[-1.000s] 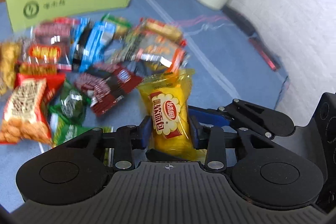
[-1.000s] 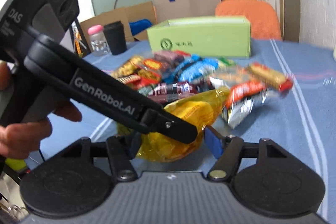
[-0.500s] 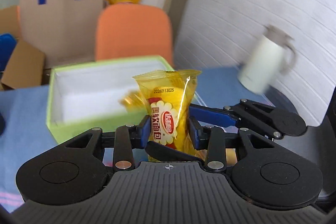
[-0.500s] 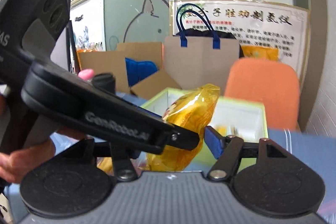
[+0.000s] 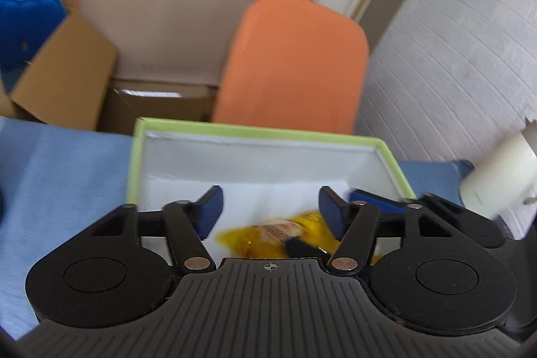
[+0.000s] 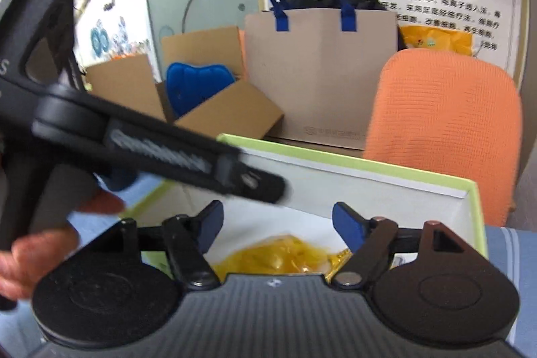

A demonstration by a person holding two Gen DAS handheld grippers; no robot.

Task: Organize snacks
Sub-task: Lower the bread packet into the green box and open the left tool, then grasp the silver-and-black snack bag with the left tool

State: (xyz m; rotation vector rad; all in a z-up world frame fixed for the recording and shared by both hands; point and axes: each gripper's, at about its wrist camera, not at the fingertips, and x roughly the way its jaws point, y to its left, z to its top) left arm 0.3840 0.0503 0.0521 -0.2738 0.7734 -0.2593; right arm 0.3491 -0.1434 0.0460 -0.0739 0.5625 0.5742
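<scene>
Both tongs hang over the lime-green cardboard box with white inside [image 5: 265, 136], which stands on the table under a blue cloth [image 5: 60, 170].

Left tongs [image 5: 270, 207]: jaws have just been opening and now stand apart, blue pads [image 5: 209, 205] clear of everything. Below the gap, the yellow crinkly plastic snack packet with a red-and-white label [image 5: 278, 234] lies on the box's white floor, blurred, touching neither pad. A black tip crosses in front of the packet; which tool it belongs to I cannot tell.

Right tongs [image 6: 277, 223]: jaws have likewise just been opening, pads spread, nothing between them. Seen from this side, the yellow packet [image 6: 275, 257] sits low inside the box [image 6: 470, 190], partly hidden by the tongs' body. The left tool's black arm crosses the upper left of the right view, gripped by a person's hand [image 6: 37, 254].

Background: an orange fabric-backed chair [image 6: 446, 130] just behind the box, a tan paper bag with blue handles [image 6: 319, 69], open brown cardboard cartons [image 6: 214, 96] with a blue object inside. A cream-white jug [image 5: 500, 176] stands on the table right of the box, blurred.
</scene>
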